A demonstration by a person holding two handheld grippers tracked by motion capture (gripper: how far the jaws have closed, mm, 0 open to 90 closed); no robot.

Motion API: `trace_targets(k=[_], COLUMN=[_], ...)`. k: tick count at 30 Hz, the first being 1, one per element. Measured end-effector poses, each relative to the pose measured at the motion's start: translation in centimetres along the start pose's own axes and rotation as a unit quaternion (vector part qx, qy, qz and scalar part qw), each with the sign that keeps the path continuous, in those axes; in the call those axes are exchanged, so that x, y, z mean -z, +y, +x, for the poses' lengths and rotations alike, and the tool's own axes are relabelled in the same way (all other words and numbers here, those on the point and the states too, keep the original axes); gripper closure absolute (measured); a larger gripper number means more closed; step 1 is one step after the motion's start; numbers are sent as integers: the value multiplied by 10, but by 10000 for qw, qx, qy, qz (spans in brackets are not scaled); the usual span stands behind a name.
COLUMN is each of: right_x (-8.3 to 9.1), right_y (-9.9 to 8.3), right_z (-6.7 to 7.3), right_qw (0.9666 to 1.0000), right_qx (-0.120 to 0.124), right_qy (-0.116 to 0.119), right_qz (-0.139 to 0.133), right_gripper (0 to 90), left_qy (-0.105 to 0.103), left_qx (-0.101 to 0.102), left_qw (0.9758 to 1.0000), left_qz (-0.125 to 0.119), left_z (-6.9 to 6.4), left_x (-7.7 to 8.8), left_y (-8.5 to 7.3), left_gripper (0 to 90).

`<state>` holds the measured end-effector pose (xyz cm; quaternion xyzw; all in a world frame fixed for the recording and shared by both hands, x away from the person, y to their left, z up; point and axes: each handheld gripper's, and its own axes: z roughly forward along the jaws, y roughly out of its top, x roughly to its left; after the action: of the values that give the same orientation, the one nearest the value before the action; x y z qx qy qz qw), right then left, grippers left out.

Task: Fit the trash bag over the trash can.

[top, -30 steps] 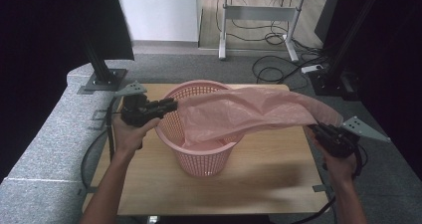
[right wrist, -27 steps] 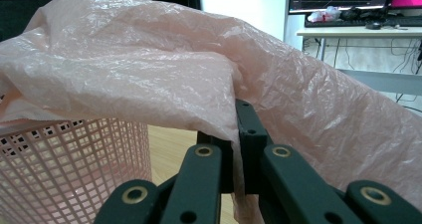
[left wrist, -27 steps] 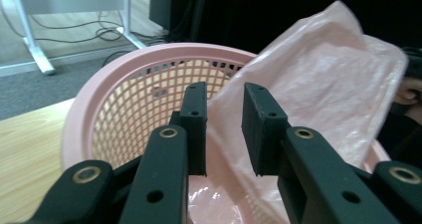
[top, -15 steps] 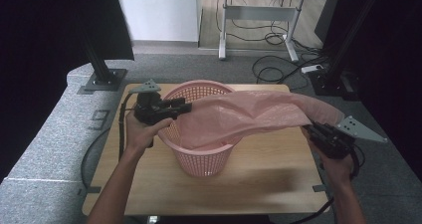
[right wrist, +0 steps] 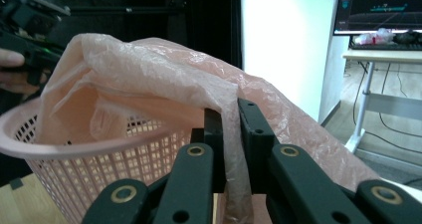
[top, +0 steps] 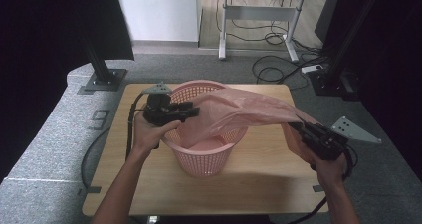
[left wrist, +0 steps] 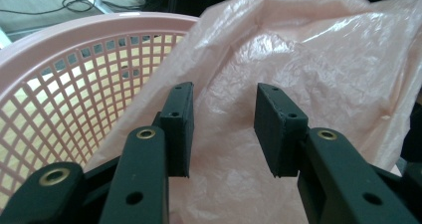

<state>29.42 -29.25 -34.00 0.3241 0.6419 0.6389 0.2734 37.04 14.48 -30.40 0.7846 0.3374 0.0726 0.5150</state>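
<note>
Left hand-held gripper has opened and moved toward bag.

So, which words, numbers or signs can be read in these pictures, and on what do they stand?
"9": a dark numeral on the grey mat left of the wooden table, high view.
Monitor at top right of the right gripper view: thin coloured lines, too small to read.
Pink basket, pink plastic bag: no text to be seen.

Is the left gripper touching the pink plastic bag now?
Apart. The left gripper view shows the left gripper with jaws open, and the bag lies behind them with bare space at both pads.
</note>
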Motion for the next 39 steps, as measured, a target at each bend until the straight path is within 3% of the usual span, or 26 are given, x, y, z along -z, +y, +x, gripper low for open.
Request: trace_targets(k=[4,8,19,23,28,31,39], right_x=[5,19,38,34,15,2,-2], right_y=[5,8,17,18,15,10,4], right_z=[0,-10,-19,-13,4,13,10], right_qw=[9999,9994,9980,9984,9993,9998,9999], right_qx=[111,-64,-135,-125,-102,106,1], right_qy=[-103,-252,-405,-285,-9,16,21], right_qz=[-63,-209,-465,-482,-355,-161,-103], right_gripper=[856,869,880,880,879,879,878], left_qy=[-49,-162,-151,-146,-161,-178,-200], left_qx=[-19,12,-67,-84,-105,-118,-63], left_qw=[10000,9998,9996,9994,9990,9989,9994], left_qz=[64,104,228,306,399,410,268], left_z=[-2,-2,-4,-4,-6,-6,-3], left_x=[-4,-7,-7,-9,-13,-12,-1], left_y=[1,2,2,3,4,3,0], left_gripper=[592,592,596,599,602,603,588])
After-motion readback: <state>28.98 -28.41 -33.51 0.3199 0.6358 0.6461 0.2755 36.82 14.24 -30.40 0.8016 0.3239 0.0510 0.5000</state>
